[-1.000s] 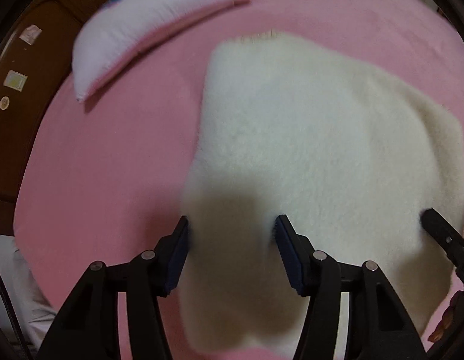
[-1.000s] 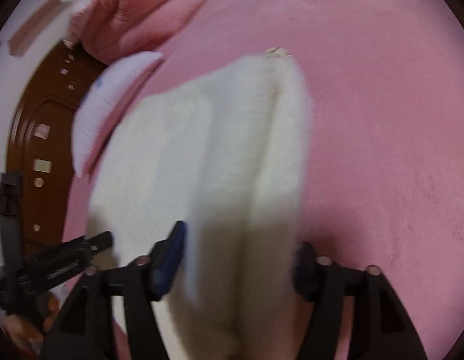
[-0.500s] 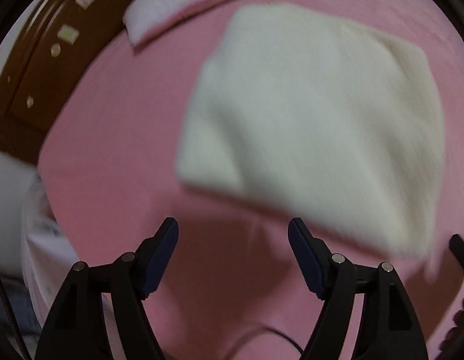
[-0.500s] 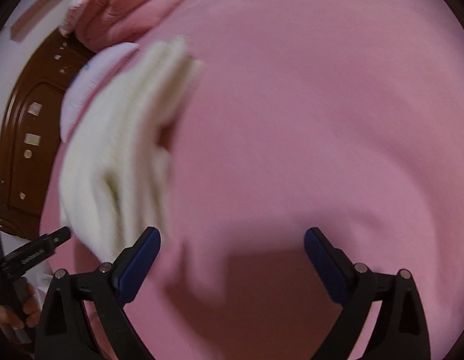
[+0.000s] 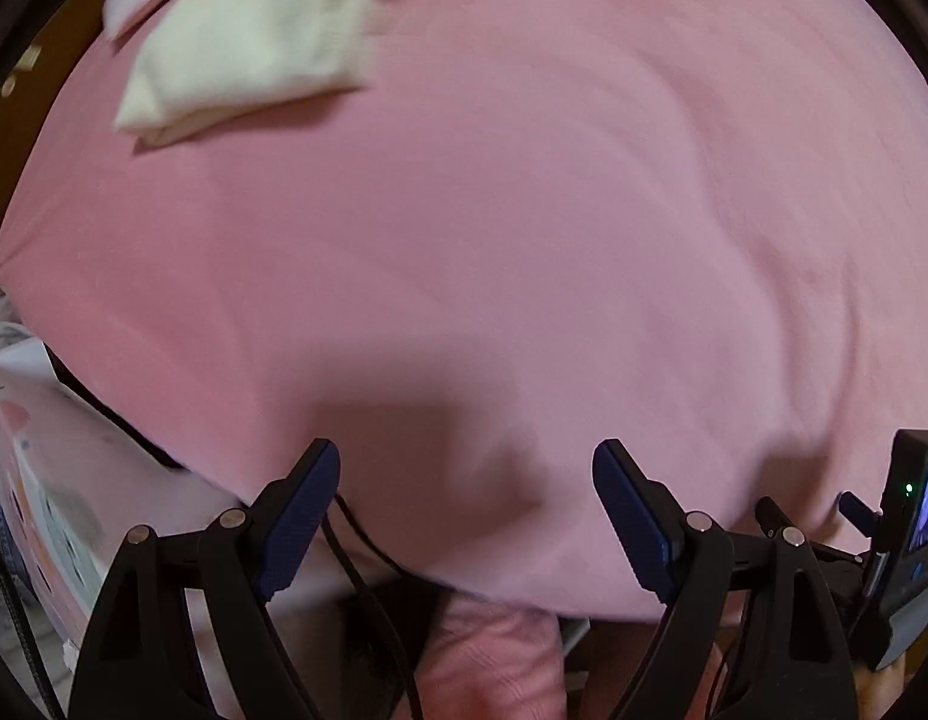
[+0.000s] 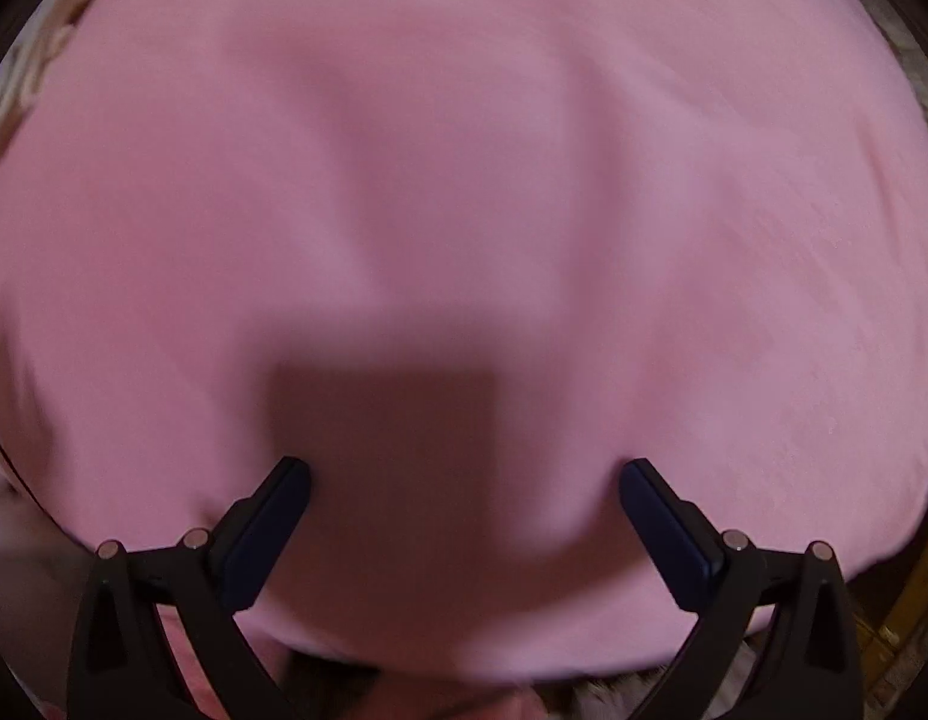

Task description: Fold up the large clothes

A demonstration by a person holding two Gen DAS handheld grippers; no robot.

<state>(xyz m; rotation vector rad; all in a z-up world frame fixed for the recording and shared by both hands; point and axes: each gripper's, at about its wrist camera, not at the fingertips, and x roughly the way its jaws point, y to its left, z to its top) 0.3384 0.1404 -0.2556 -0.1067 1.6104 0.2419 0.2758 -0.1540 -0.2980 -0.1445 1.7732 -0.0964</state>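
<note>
Over pink bed sheet | left gripper, right gripper opening, empty | cream garment blurred, top cropped

One folded cream garment, one pink bedsheet, two tongs.

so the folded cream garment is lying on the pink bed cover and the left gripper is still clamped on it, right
Not quite. The folded cream garment does lie on the pink bed cover, but the left gripper is not clamped on it: its jaws are opening with nothing between them, well away from the garment. The left wrist view shows this.
</note>
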